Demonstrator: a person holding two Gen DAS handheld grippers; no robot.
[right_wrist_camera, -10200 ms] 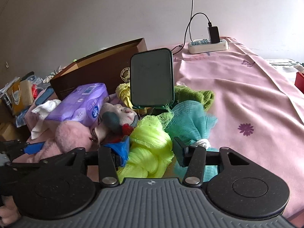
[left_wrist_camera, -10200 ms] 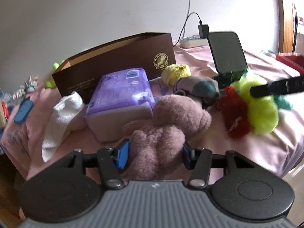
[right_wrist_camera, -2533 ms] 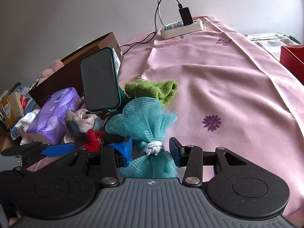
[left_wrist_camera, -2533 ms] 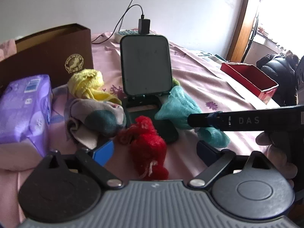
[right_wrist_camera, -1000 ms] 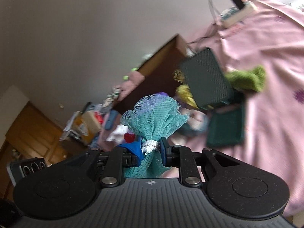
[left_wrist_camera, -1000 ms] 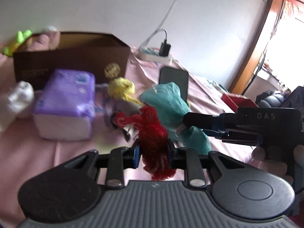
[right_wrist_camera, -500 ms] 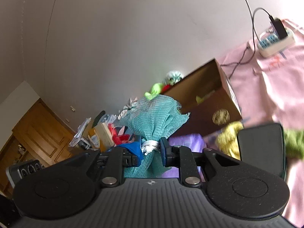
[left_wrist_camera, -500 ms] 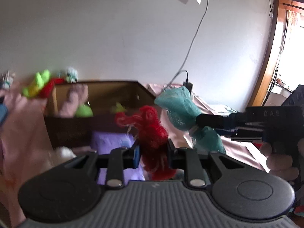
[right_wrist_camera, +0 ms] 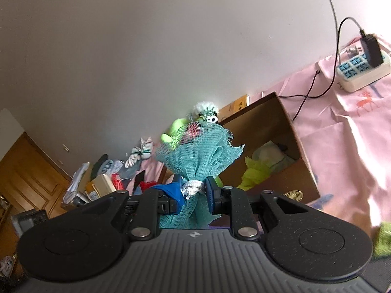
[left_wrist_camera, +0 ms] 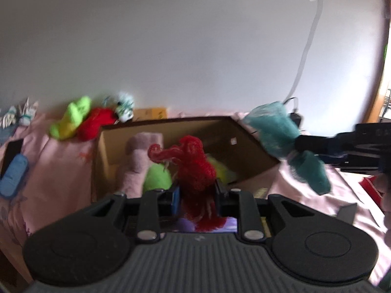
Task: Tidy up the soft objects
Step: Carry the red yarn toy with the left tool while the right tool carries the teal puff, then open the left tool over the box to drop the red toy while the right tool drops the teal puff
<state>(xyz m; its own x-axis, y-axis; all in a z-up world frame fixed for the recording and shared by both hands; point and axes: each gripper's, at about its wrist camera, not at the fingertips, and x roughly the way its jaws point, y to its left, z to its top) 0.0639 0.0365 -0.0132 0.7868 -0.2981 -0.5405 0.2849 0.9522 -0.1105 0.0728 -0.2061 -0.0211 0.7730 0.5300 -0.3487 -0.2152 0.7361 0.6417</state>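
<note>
From the left wrist, the left gripper (left_wrist_camera: 196,197) is clamped on a red mesh puff (left_wrist_camera: 195,168), held in front of the open cardboard box (left_wrist_camera: 254,144). A pink plush (left_wrist_camera: 139,161) and lime-green puff (left_wrist_camera: 157,178) lie in the box; green and red plush toys (left_wrist_camera: 80,122) rest behind its back rim. From the right wrist, the right gripper (right_wrist_camera: 194,196) pinches a teal mesh puff (right_wrist_camera: 202,151) at its white tie, before the box's near wall (right_wrist_camera: 288,185). A power strip (right_wrist_camera: 361,73) sits well apart on the pink sheet (right_wrist_camera: 342,151).
</note>
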